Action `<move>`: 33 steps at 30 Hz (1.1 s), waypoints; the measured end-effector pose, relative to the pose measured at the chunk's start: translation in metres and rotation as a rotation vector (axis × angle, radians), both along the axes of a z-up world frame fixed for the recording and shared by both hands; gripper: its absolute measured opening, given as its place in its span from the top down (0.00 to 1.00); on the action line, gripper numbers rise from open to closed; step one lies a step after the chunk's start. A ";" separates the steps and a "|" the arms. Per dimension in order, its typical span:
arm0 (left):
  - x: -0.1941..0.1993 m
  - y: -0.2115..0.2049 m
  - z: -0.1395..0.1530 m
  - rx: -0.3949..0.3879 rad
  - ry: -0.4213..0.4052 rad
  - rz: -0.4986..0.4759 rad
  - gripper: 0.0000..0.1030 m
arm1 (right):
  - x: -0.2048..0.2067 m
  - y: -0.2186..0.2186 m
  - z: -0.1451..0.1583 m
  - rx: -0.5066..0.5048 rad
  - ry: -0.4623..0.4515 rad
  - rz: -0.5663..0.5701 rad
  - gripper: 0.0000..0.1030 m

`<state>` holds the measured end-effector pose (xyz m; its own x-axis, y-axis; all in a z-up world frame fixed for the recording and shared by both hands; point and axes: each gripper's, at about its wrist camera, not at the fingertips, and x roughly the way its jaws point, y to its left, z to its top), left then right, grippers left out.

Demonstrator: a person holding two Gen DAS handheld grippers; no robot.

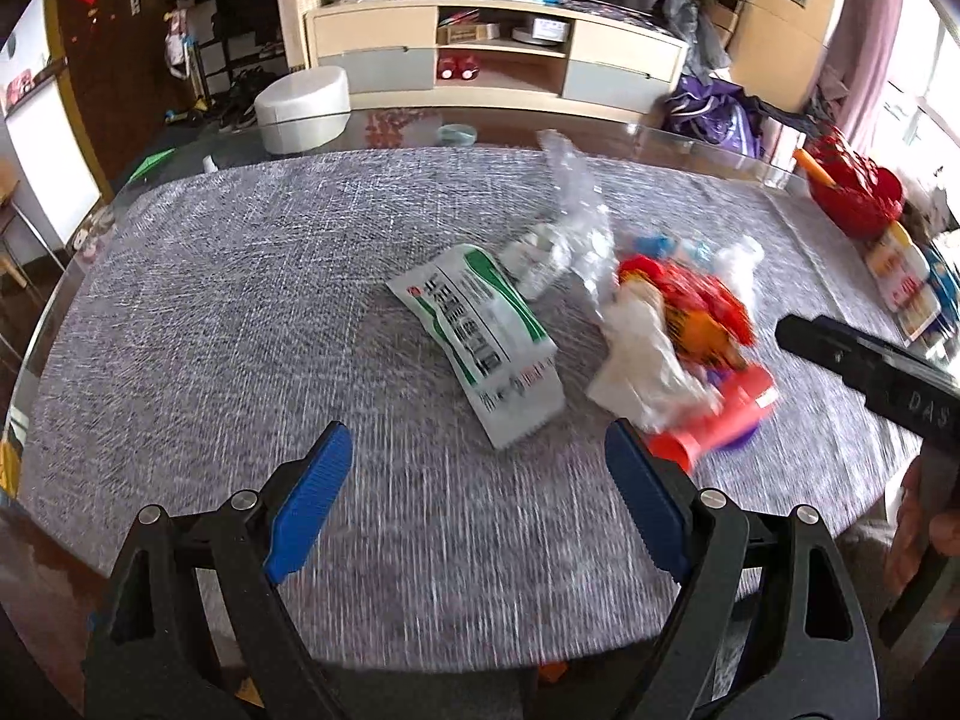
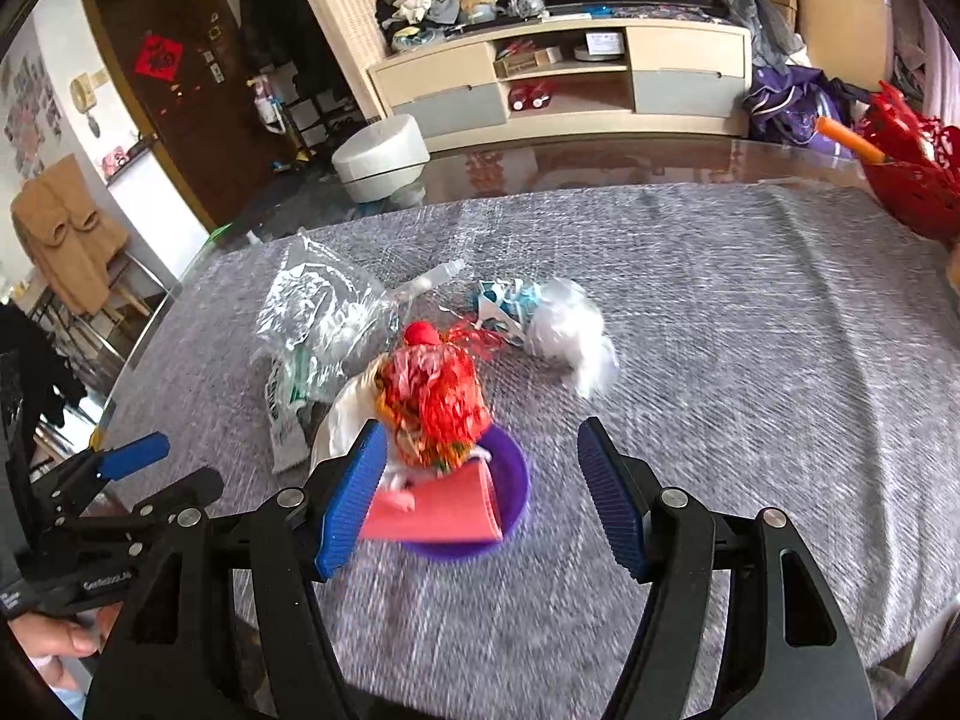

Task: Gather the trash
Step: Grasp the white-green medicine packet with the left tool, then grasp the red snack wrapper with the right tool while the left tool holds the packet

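Two pairs of blue-padded black tongs hang above a counter [image 1: 240, 312] covered in a grey woven cloth, and both stand wide open with nothing between their pads. The left tongs [image 1: 477, 492] are over bare cloth near the counter's near edge. Just ahead of them lies a flat white sachet with green stripes and black print [image 1: 480, 342]. The right tongs [image 2: 480, 492] sit low over the litter pile; the left pad is just beside a shallow purple plastic dish [image 2: 510, 498], though I cannot tell if it touches.

That dish holds a folded red card sleeve [image 2: 438, 516], with a crumpled red-and-orange foil wrapper [image 2: 435, 402] heaped against its far side and a wad of white tissue [image 1: 636, 348] to the left of the wrapper. Beyond the heap lie a crinkled clear plastic bag [image 2: 318, 306], a scrunched white tissue ball [image 2: 564, 324] and a torn blue-and-white wrapper [image 2: 501, 300] touching the ball's left side.

At the counter's far right stands a red openwork basket [image 1: 858, 192], well apart from the pile. Both views are smeared with motion blur, so the sachet's print cannot be read.
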<state>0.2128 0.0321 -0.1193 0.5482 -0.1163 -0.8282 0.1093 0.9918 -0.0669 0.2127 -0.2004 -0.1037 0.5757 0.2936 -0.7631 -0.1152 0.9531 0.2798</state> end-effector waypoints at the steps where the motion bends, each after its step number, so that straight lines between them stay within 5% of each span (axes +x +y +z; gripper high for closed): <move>1: 0.005 0.000 -0.002 -0.003 0.004 0.004 0.21 | 0.004 0.002 -0.003 0.005 0.004 0.006 0.36; 17: 0.060 -0.008 -0.045 -0.036 0.078 0.020 0.22 | 0.029 0.016 -0.020 0.071 0.029 0.079 0.56; 23: 0.065 -0.009 -0.049 -0.007 0.070 0.016 0.39 | 0.032 0.021 -0.023 0.059 0.032 0.108 0.71; 28: 0.062 -0.004 -0.046 0.012 0.063 0.031 0.63 | 0.028 0.018 -0.021 0.057 0.014 0.106 0.73; 33: 0.052 0.003 -0.041 0.025 0.052 0.043 0.71 | 0.021 0.013 -0.009 0.042 -0.026 0.098 0.75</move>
